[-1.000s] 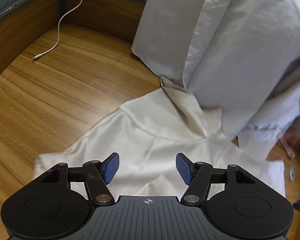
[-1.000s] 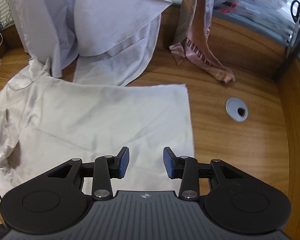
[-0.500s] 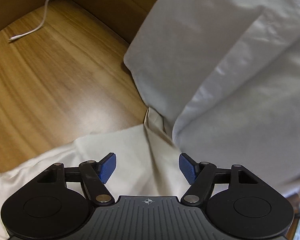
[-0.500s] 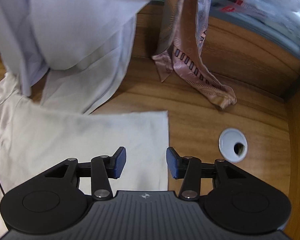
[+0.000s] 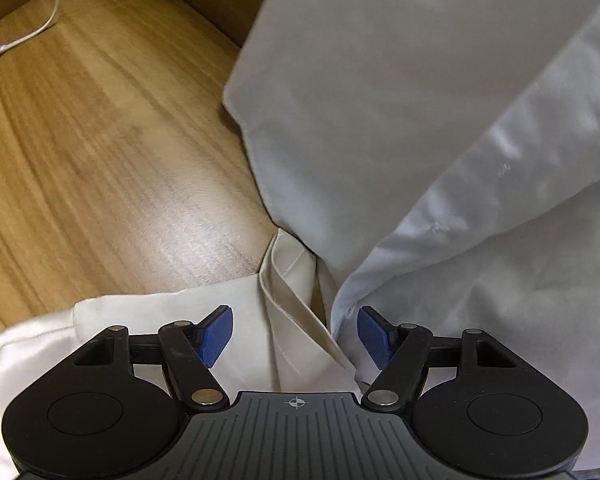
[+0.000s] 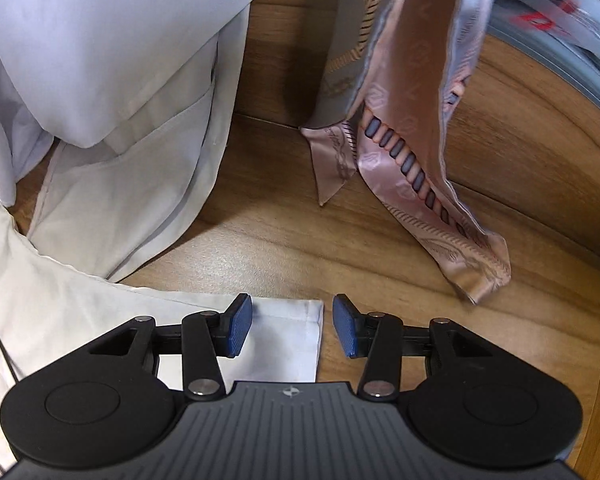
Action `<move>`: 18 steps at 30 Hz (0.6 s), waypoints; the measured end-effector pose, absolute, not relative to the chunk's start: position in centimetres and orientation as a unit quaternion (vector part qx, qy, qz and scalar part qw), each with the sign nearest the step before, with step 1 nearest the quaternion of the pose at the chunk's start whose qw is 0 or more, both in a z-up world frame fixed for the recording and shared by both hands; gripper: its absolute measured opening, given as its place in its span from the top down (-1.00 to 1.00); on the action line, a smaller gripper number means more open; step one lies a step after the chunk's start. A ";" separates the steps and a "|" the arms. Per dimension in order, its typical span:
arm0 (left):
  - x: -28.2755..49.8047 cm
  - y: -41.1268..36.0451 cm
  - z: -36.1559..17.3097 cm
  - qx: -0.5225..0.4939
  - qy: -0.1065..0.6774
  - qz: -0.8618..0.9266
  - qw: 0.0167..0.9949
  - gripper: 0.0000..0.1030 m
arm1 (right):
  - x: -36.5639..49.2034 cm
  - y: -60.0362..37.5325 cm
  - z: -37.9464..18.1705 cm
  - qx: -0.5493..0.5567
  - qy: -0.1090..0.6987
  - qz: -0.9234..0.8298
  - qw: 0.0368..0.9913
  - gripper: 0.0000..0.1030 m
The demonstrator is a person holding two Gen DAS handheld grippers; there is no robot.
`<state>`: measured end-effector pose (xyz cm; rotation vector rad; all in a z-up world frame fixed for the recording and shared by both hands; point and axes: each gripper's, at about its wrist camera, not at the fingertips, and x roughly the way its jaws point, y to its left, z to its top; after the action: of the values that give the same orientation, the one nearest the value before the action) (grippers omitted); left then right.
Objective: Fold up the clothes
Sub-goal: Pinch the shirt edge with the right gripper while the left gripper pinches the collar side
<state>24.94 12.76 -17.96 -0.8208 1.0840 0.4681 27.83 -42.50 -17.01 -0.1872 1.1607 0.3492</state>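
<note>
A cream shirt (image 5: 244,320) lies flat on the wooden table (image 5: 100,152). Its collar (image 5: 288,276) sits just ahead of my left gripper (image 5: 296,336), which is open and empty above it. In the right wrist view the shirt's far hem corner (image 6: 296,320) lies between the blue pads of my right gripper (image 6: 292,326), which is open and empty. The rest of the shirt (image 6: 40,296) spreads to the left.
A white hanging garment (image 5: 440,120) drapes down onto the table behind the shirt and also shows in the right wrist view (image 6: 112,80). A pink patterned scarf (image 6: 412,128) hangs at the back right. A white cable (image 5: 24,38) lies far left. A wooden back wall (image 6: 520,152) bounds the table.
Both grippers have moved forward over the shirt. The left one has come up to the collar and the right one up to the far hem corner. Both stay open.
</note>
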 end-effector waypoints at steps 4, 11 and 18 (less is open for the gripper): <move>25.0 12.3 -18.1 -0.372 0.502 0.214 0.751 0.44 | 28.1 -42.5 -17.5 -0.085 0.552 0.160 0.814 0.14; 22.6 11.6 -15.6 -0.376 0.474 0.206 0.769 0.92 | 25.3 -43.1 -14.6 -0.056 0.526 0.150 0.835 0.85; 15.9 11.2 -11.5 -0.395 0.439 0.189 0.784 0.92 | 20.5 -43.8 -10.7 -0.027 0.490 0.134 0.861 0.86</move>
<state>15.93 11.22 -11.46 -0.8524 0.9475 0.4072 20.49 -43.76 -10.67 -0.0562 1.0287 0.2819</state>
